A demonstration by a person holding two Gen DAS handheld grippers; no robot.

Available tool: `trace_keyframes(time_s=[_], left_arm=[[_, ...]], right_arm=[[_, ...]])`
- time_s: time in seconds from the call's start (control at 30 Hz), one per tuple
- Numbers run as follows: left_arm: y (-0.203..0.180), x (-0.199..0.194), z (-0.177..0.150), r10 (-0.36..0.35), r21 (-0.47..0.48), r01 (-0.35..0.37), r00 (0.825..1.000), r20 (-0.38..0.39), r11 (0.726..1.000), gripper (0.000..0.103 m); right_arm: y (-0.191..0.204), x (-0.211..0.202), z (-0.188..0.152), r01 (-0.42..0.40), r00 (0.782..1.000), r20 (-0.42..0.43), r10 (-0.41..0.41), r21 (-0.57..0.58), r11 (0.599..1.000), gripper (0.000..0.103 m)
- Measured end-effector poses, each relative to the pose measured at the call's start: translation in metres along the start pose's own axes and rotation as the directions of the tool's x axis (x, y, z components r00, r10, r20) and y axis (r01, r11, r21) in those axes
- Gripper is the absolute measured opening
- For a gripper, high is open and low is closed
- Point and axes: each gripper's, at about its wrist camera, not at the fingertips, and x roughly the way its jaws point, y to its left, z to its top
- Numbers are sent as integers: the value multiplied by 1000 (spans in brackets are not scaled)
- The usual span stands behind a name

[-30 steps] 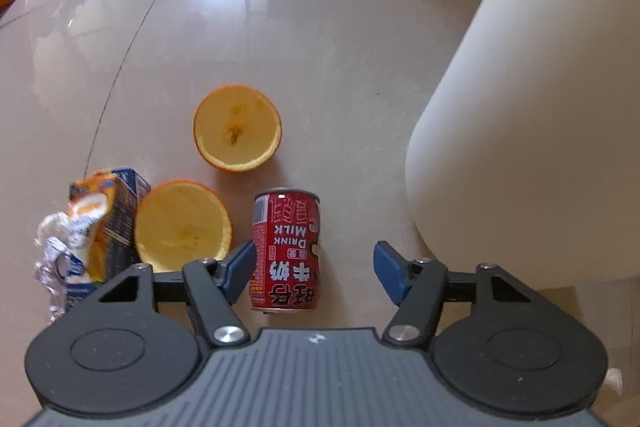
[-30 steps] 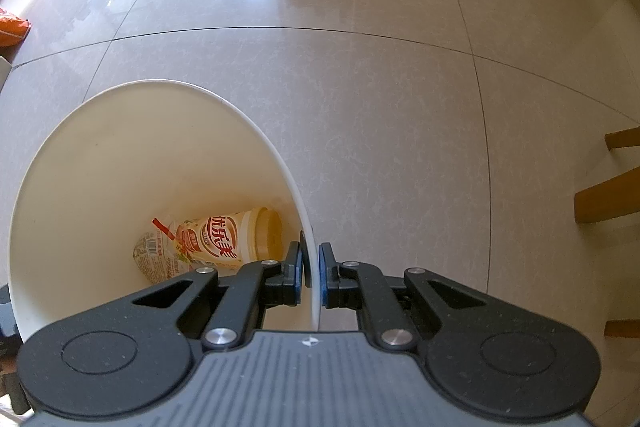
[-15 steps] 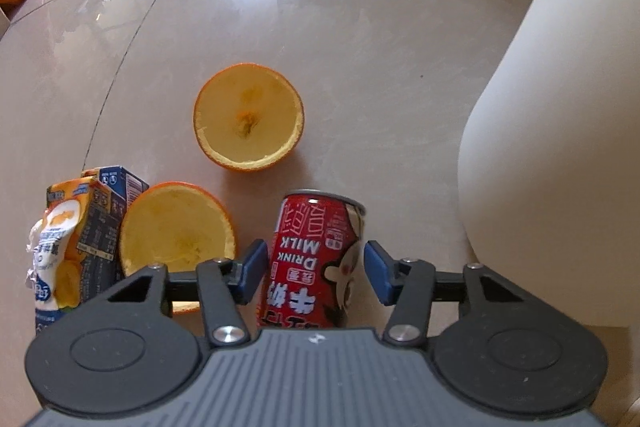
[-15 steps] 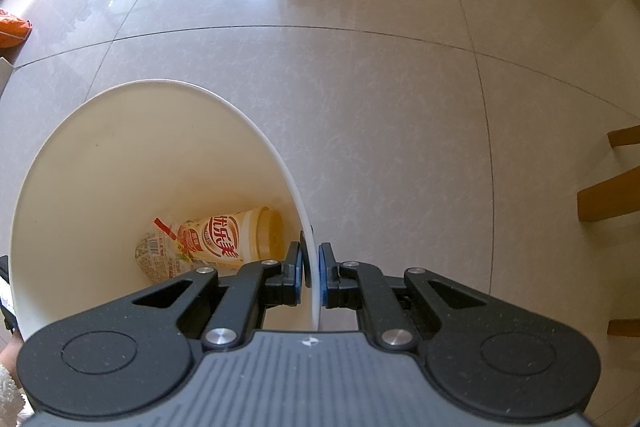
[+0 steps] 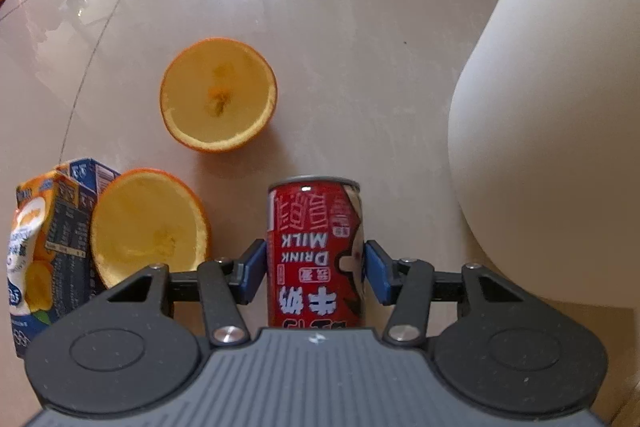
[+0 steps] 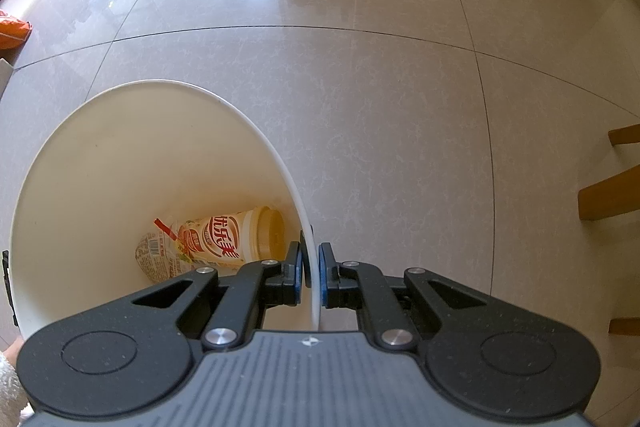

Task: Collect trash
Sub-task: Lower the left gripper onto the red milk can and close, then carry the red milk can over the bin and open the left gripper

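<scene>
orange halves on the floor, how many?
2. One orange half lies further out on the floor; the other orange half is nearer, beside the juice carton, left of the red can. More may be out of frame.

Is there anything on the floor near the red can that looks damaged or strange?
Yes. The juice carton, left of the red can, is crushed and crumpled. Two hollowed orange halves lie open side up on the floor. The can itself stands upright and looks undamaged.
</scene>
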Motion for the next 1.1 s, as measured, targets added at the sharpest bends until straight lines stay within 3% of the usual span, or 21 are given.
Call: trace_keyframes(time_s=[0.2,0.5,0.63,0.8,0.93,1.1], left_arm=[[3,-8,0,-1,-4,1,1000,-4,1000,51],[15,-63,17,-16,31,17,999,-36,999,51],[18,-99,30,7,67,-3,997,-72,998,51],[18,-153,47,78,153,-68,995,-61,986,51],[13,-202,67,63,179,-57,998,-26,982,51],[-10,-263,93,-6,225,-1,999,32,974,51]], right_arm=[[0,0,0,1,1000,0,-1,-5,1000,10],[-2,1,2,-5,1000,-10,5,2,1000,10],[-3,1,2,-8,1000,-10,8,4,1000,10],[-4,2,3,-8,1000,-14,8,5,1000,10],[-4,3,3,-10,1000,-15,10,4,1000,10],[-4,3,3,-6,1000,-18,6,4,1000,10]])
